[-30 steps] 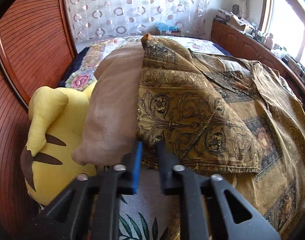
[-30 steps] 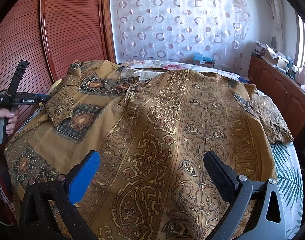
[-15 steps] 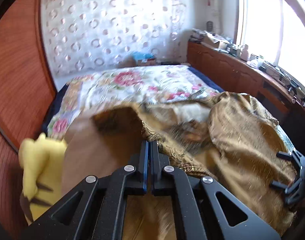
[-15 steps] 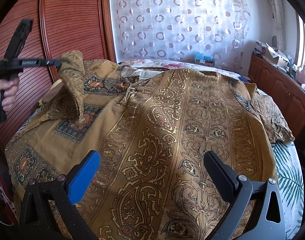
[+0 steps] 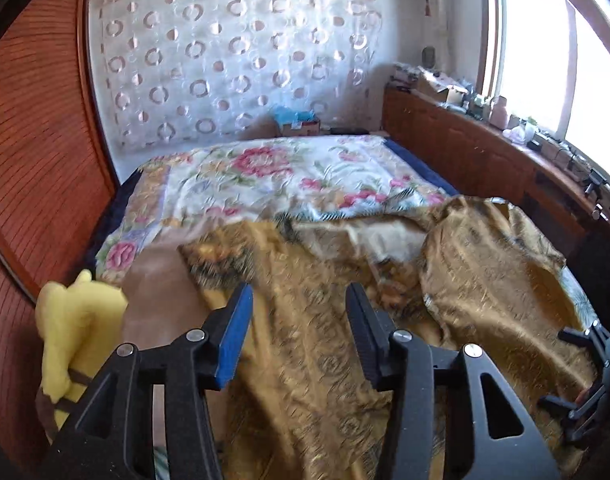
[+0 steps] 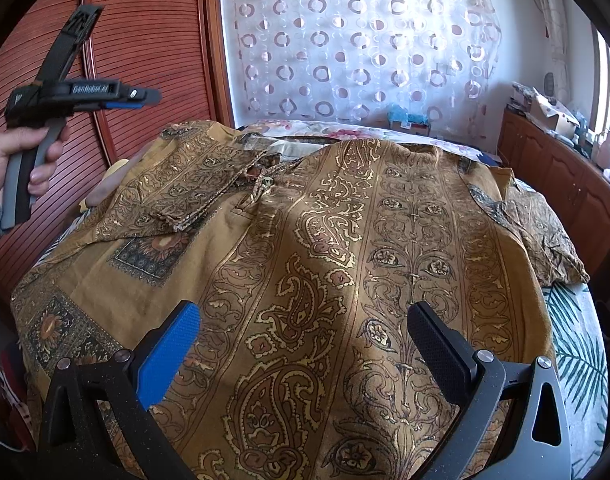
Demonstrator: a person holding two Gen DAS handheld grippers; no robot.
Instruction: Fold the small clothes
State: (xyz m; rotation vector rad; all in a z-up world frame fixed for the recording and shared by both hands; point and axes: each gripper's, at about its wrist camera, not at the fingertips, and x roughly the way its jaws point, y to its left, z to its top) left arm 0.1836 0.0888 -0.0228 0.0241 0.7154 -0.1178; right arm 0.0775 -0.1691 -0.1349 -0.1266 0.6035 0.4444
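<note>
left gripper [image 5: 295, 334] just let go, jaws parted and empty above the shirt [image 6: 345, 264]. half a second back it was pinched on the left sleeve [image 6: 177, 196] and lifting it; now that sleeve lies folded in across the chest. right gripper [image 6: 305, 344] hangs wide, holding nothing, over the hem. shirt lies spread on the bed [image 5: 265, 172]. i reckon the other sleeve is next.
</note>
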